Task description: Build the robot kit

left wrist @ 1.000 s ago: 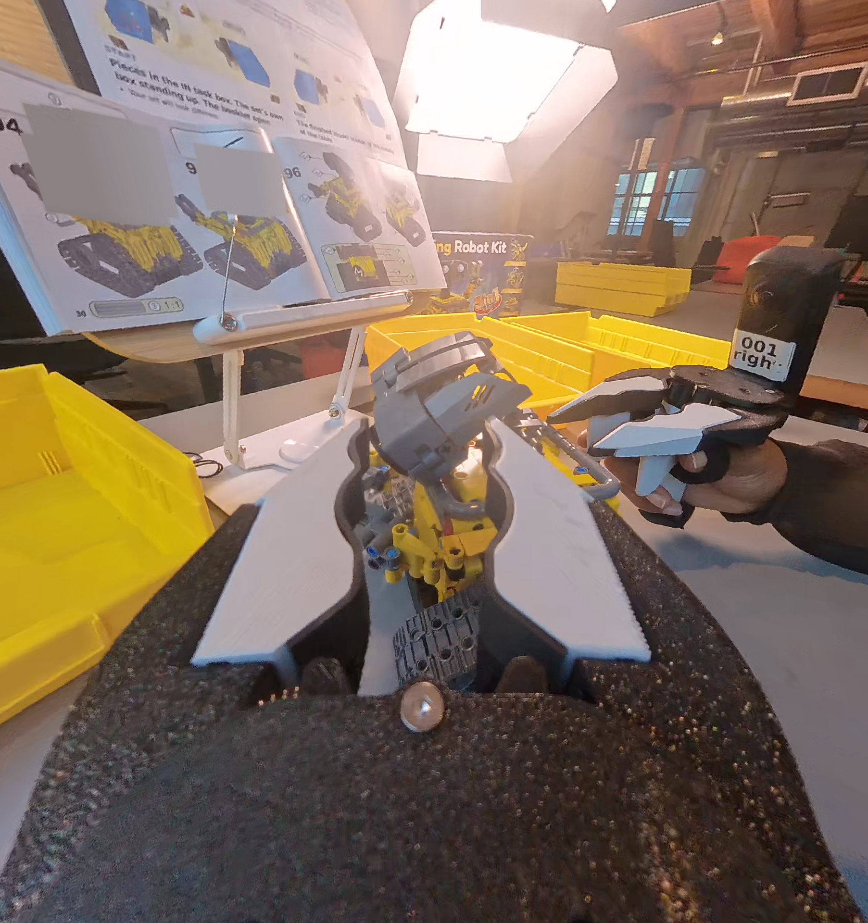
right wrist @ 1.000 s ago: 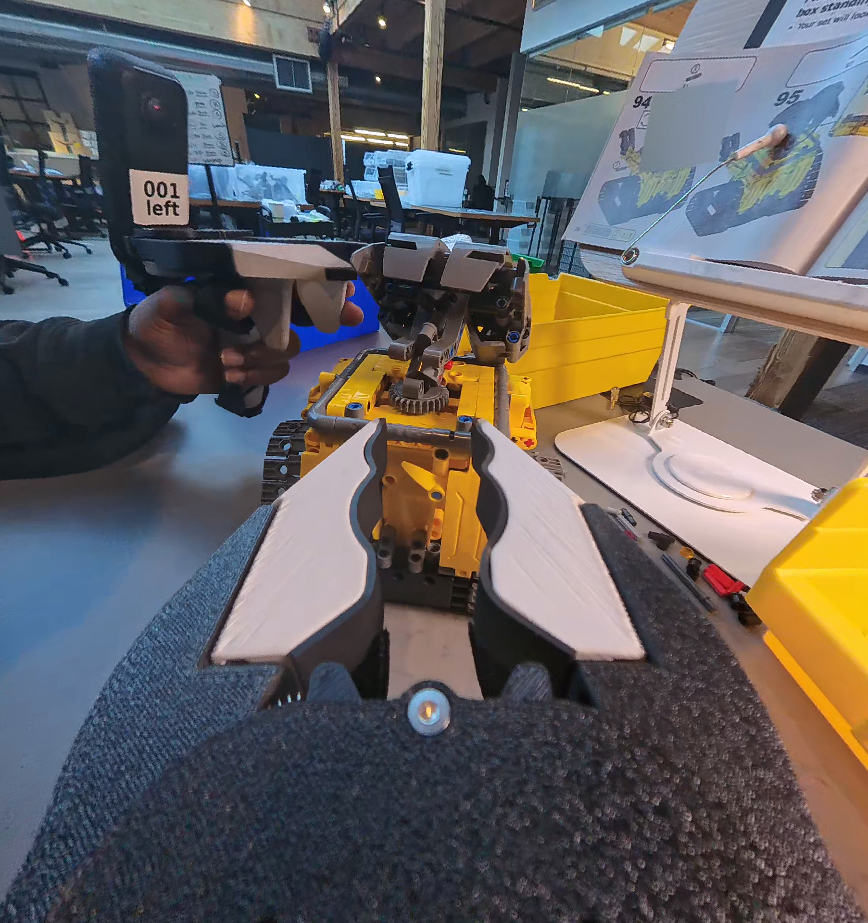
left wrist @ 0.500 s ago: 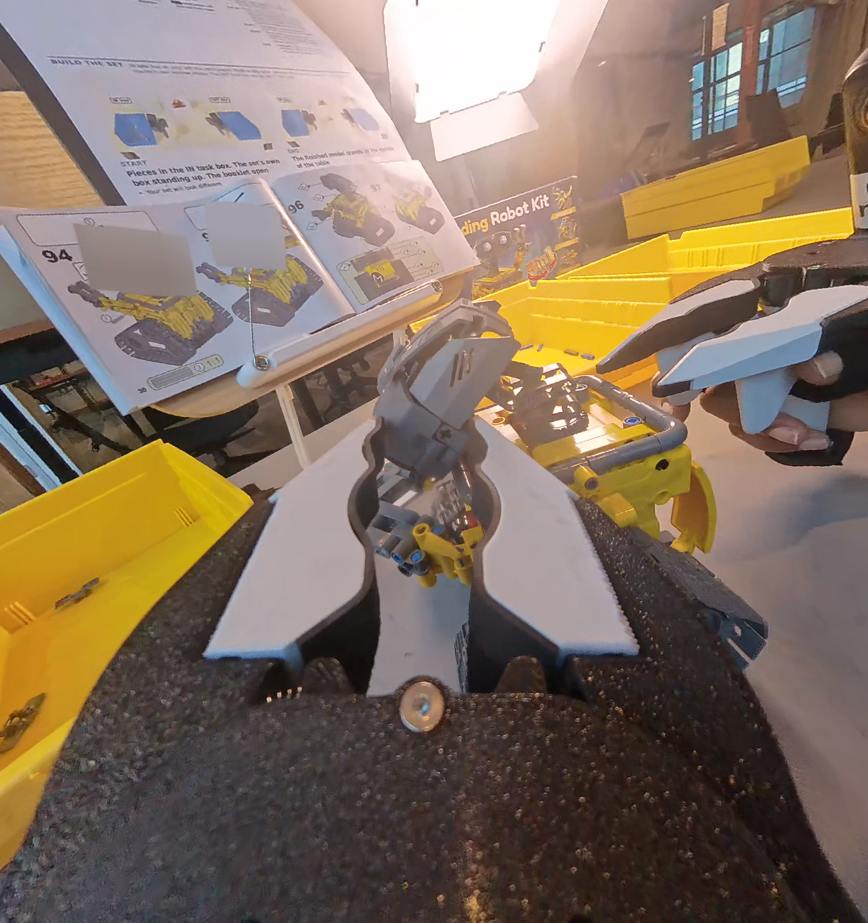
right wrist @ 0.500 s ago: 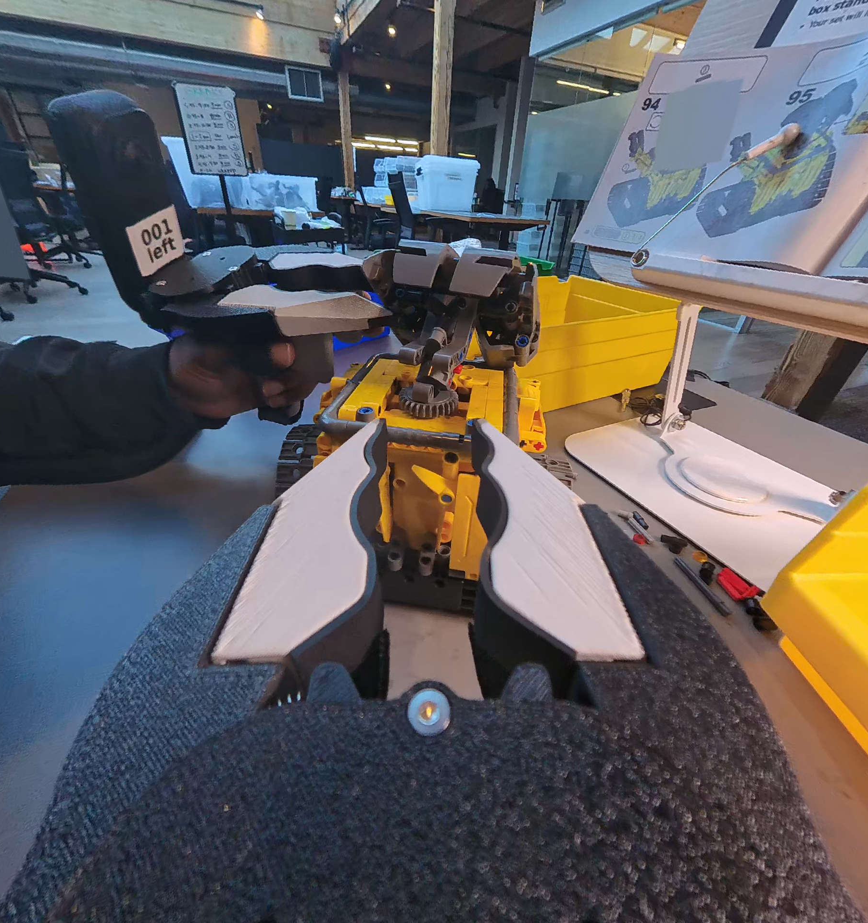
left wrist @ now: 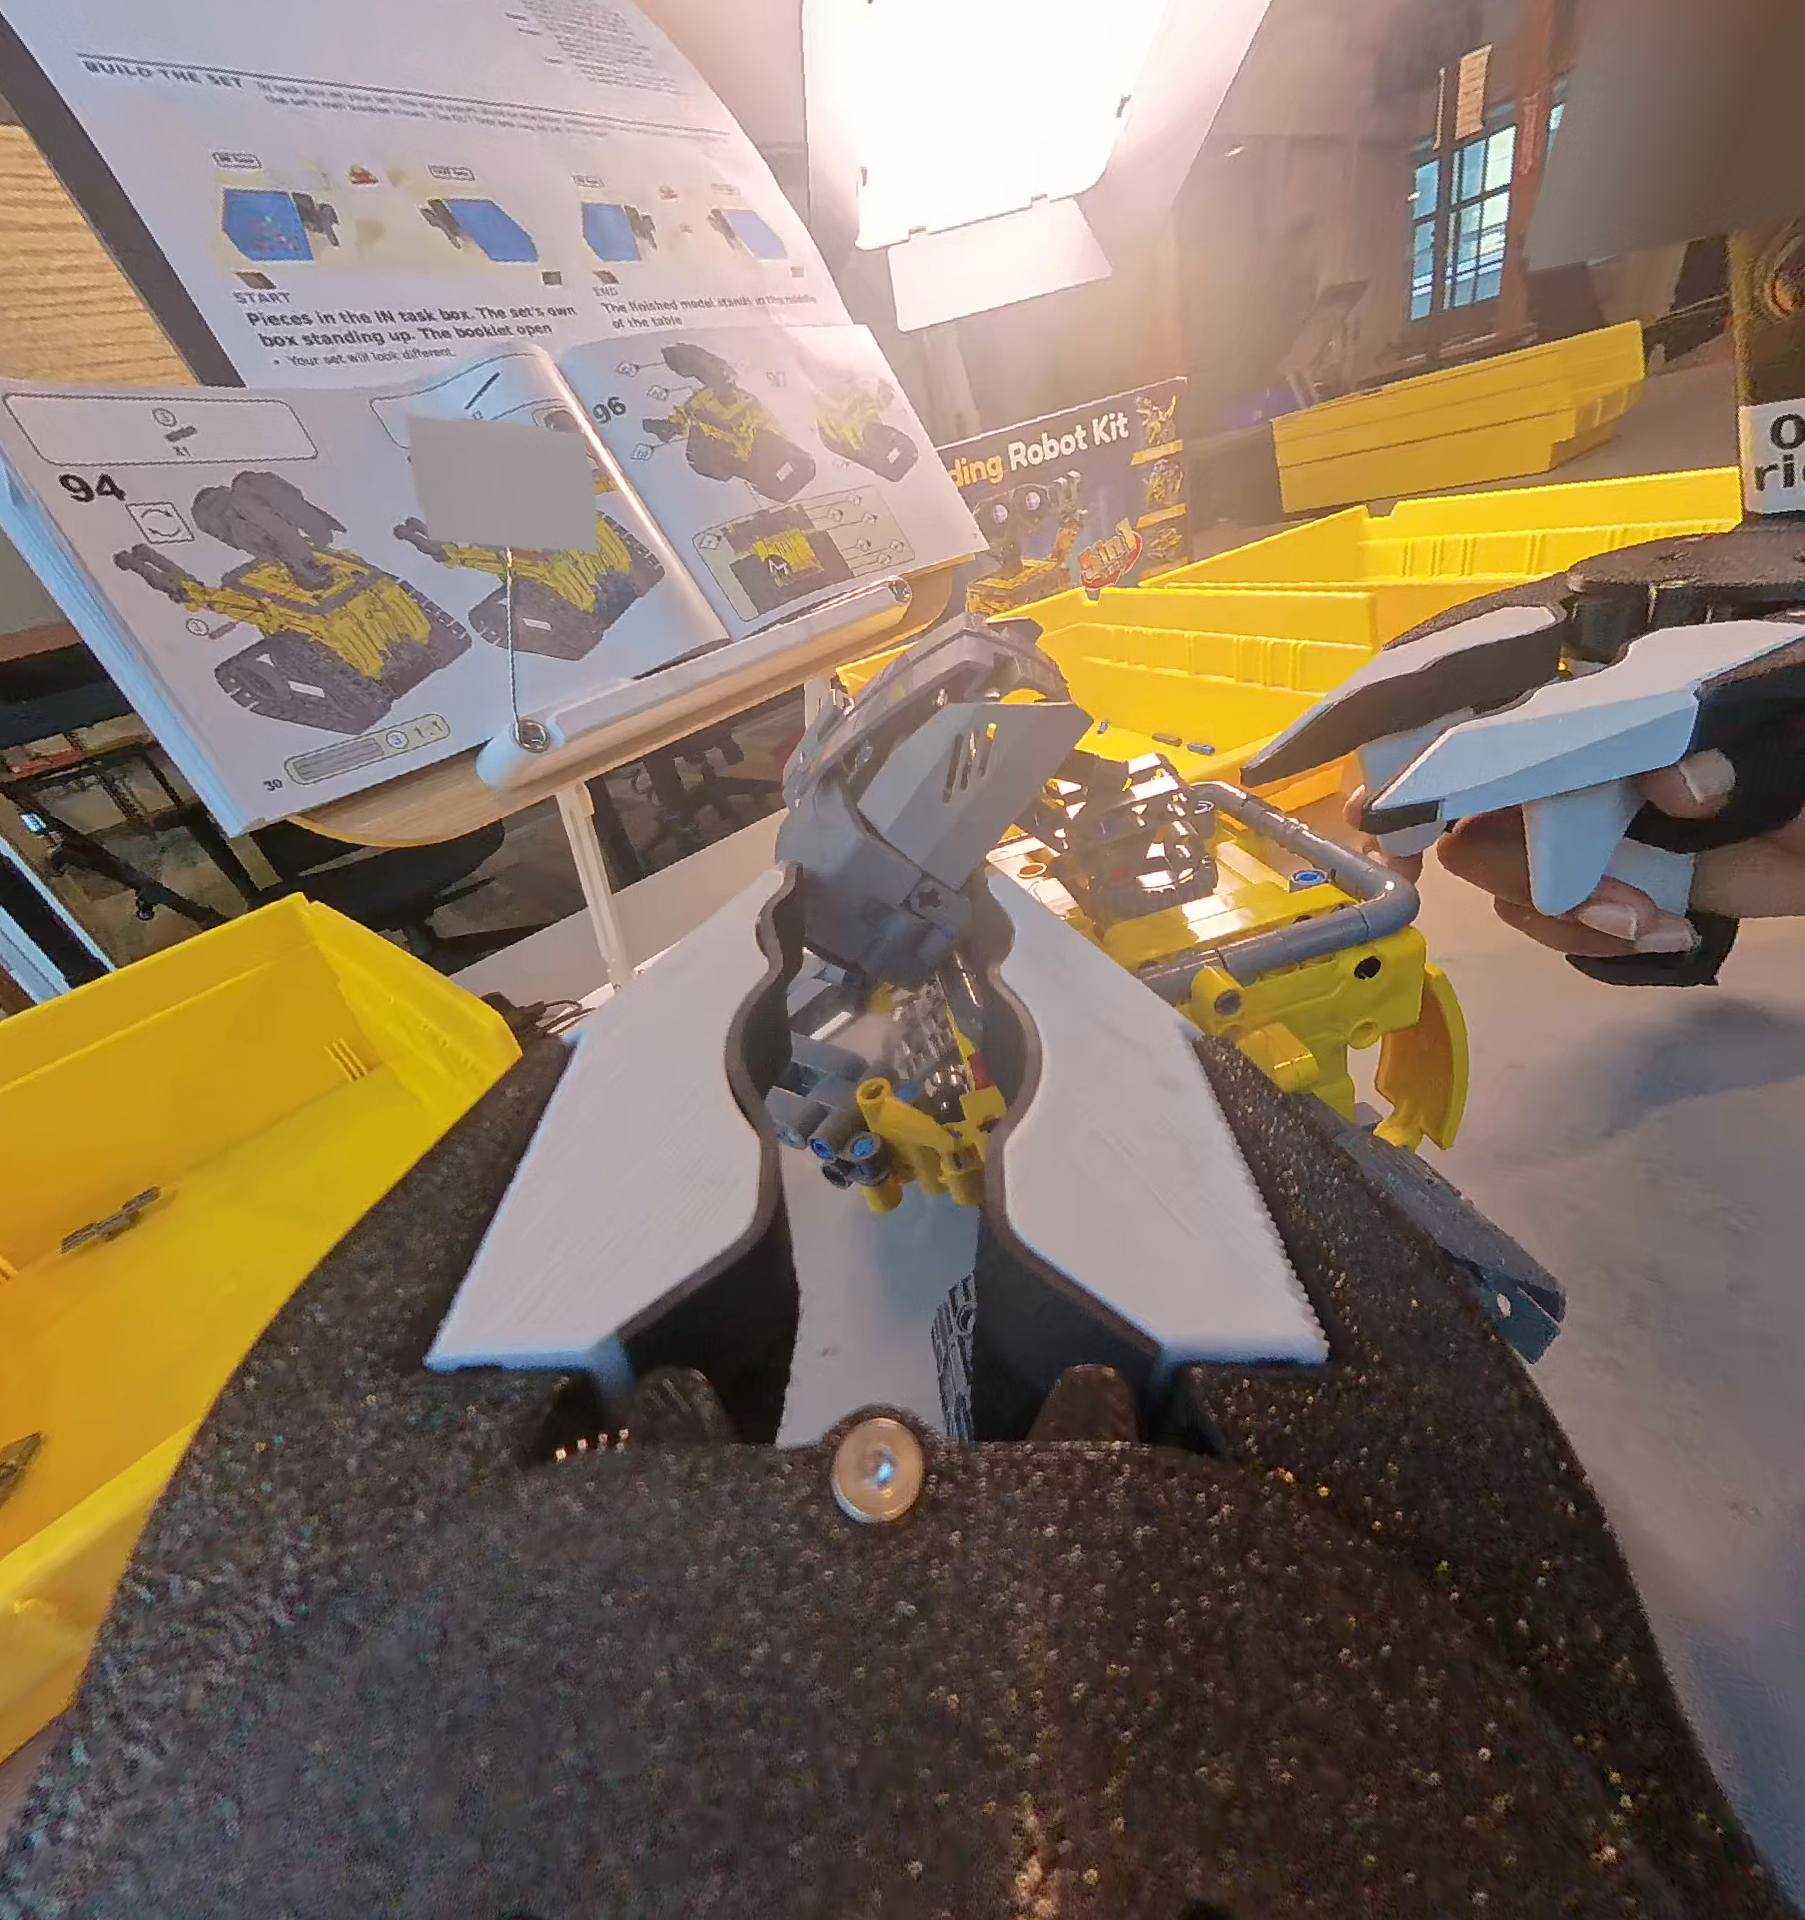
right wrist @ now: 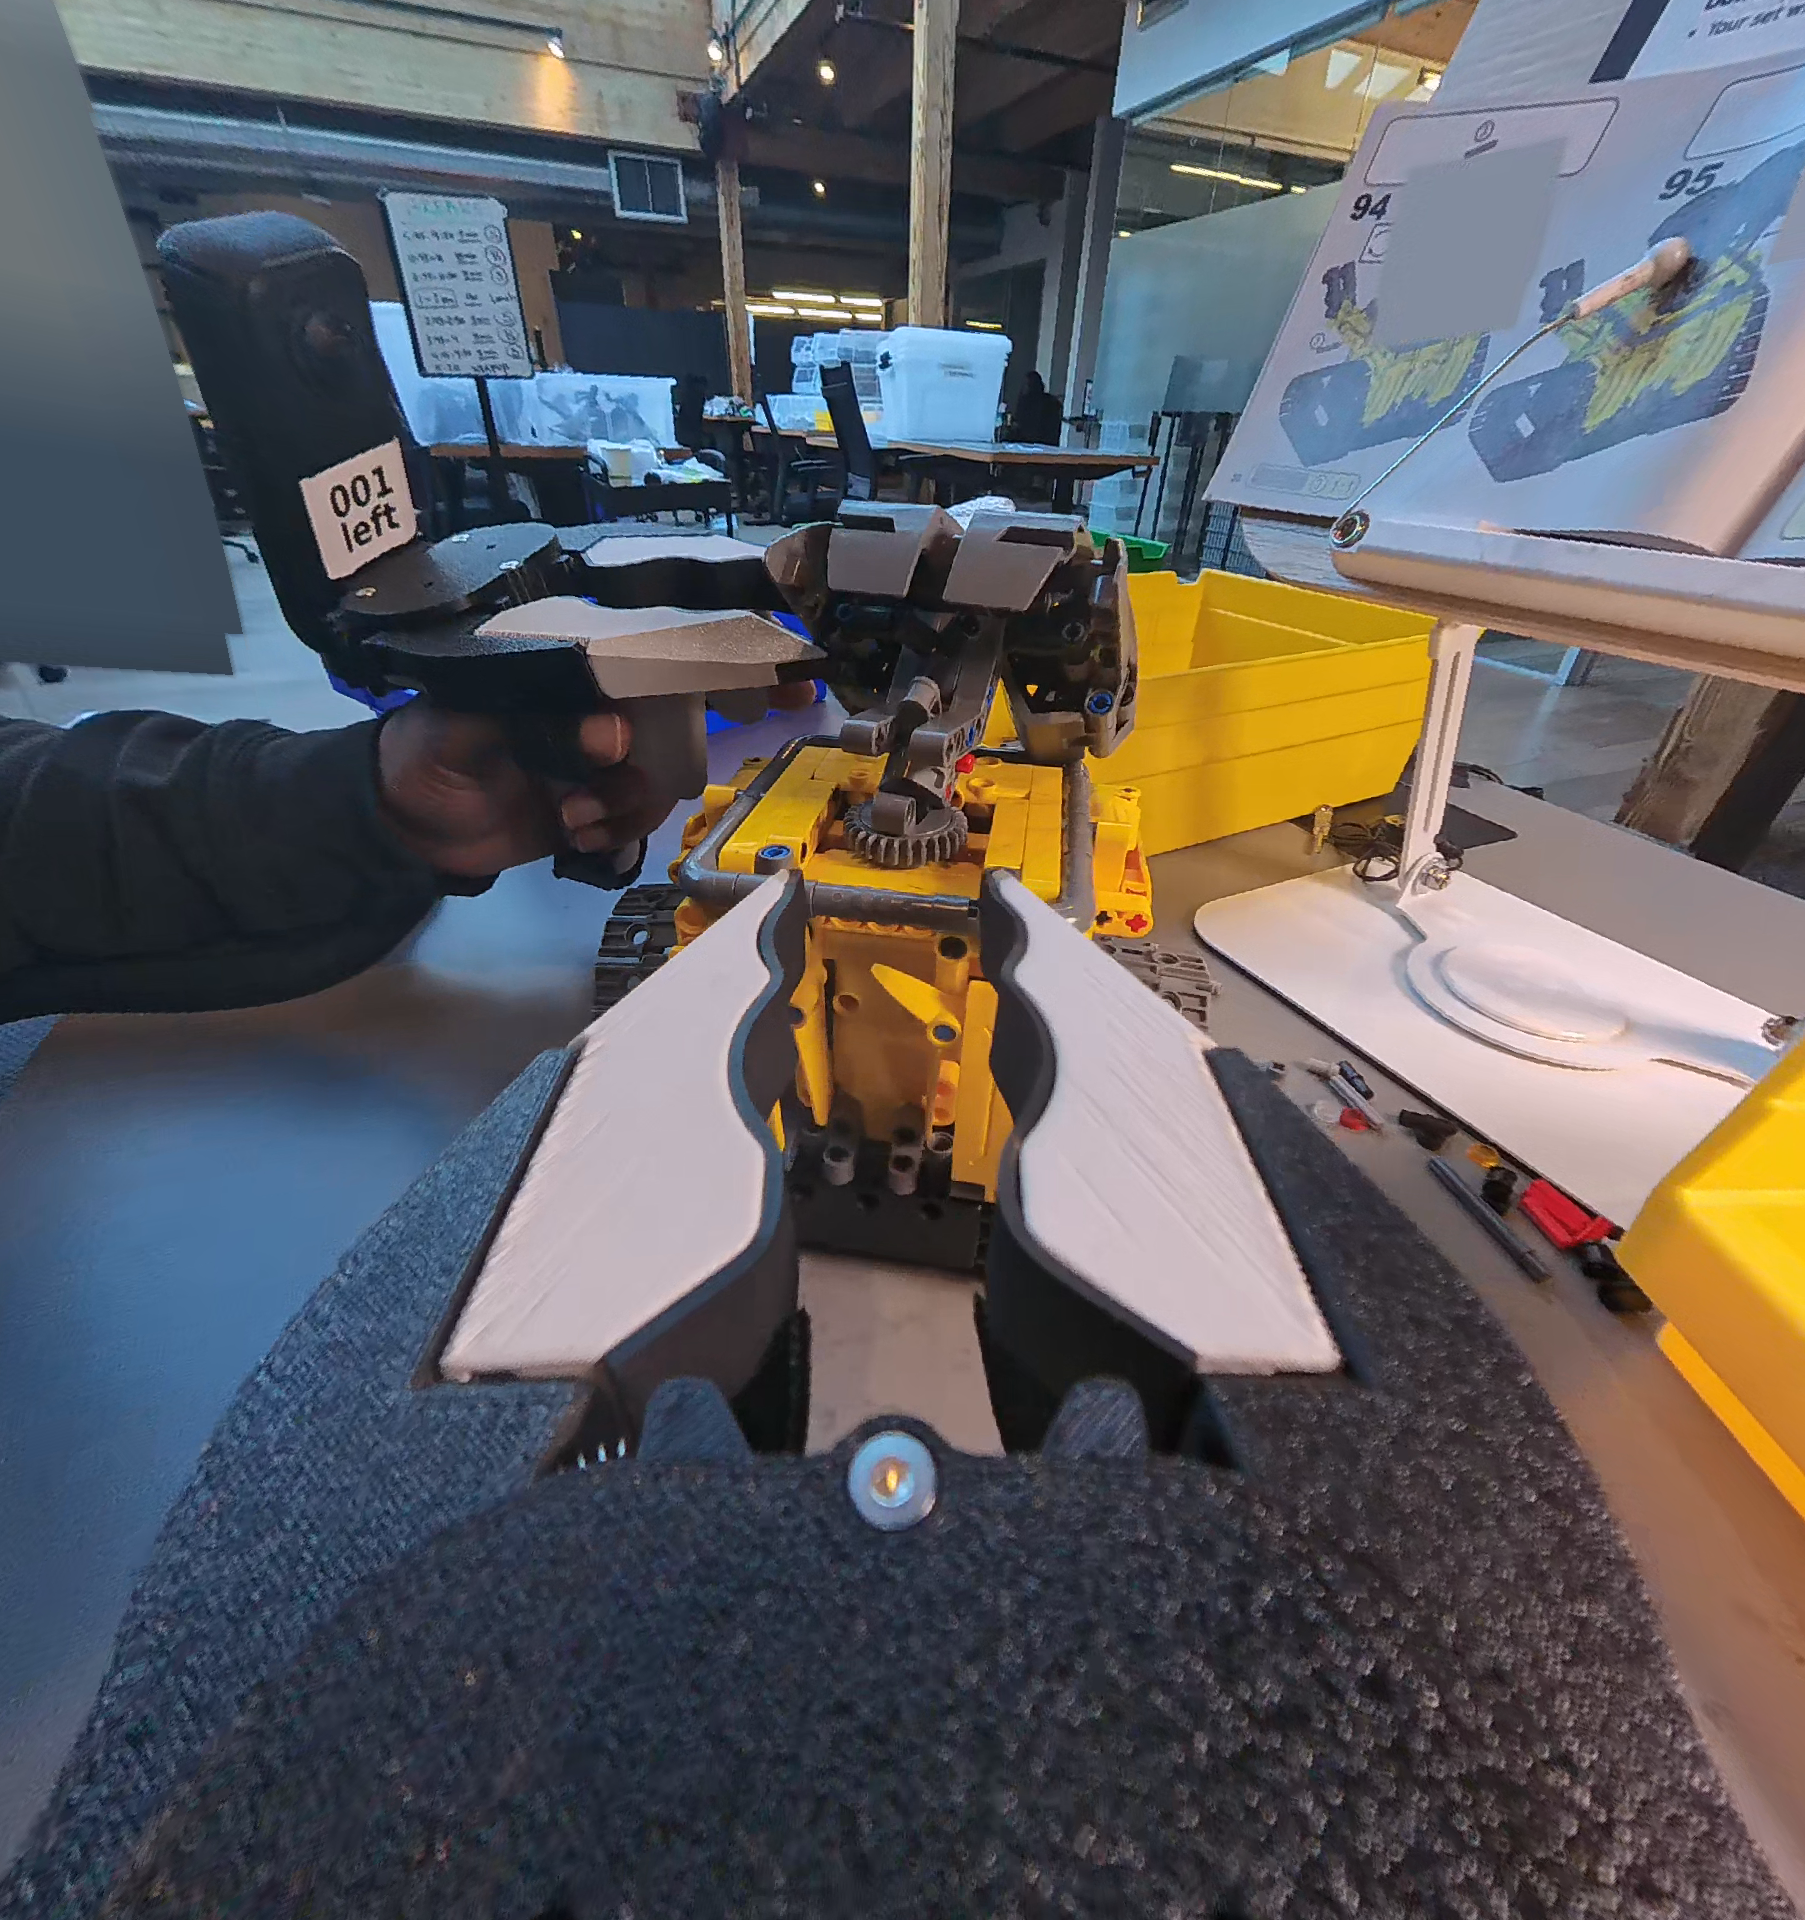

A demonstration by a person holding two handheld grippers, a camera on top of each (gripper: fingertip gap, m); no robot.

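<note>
A yellow brick-built tracked robot model [right wrist: 898, 997] stands on the grey table [right wrist: 202, 1195]. It has a grey head [right wrist: 960, 582] on a neck above a gear. My left gripper [left wrist: 882, 894] is shut on the grey head [left wrist: 908, 831], gripping it from the side. The right wrist view shows it [right wrist: 773, 613] in a hand with a dark sleeve. My right gripper [right wrist: 887, 894] is open and empty. Its fingertips stand on either side of the model's grey frame bar at the yellow body's end. The left wrist view shows it [left wrist: 1313, 795] just above the model's body [left wrist: 1293, 935].
An open instruction booklet [left wrist: 410, 540] rests on a white stand whose base [right wrist: 1449, 997] sits right of the model. Yellow bins stand at the left [left wrist: 150, 1143], behind [left wrist: 1397, 603] and at the near right [right wrist: 1771, 1247]. Small loose parts [right wrist: 1500, 1195] lie by the stand base. A kit box [left wrist: 1074, 499] stands behind. One gripper's finger ends stand about 11 centimetres off the other's.
My left gripper has rolled and swung around while keeping hold of the grey head, which now looks tilted. My right gripper has stayed almost still at the model's body.
</note>
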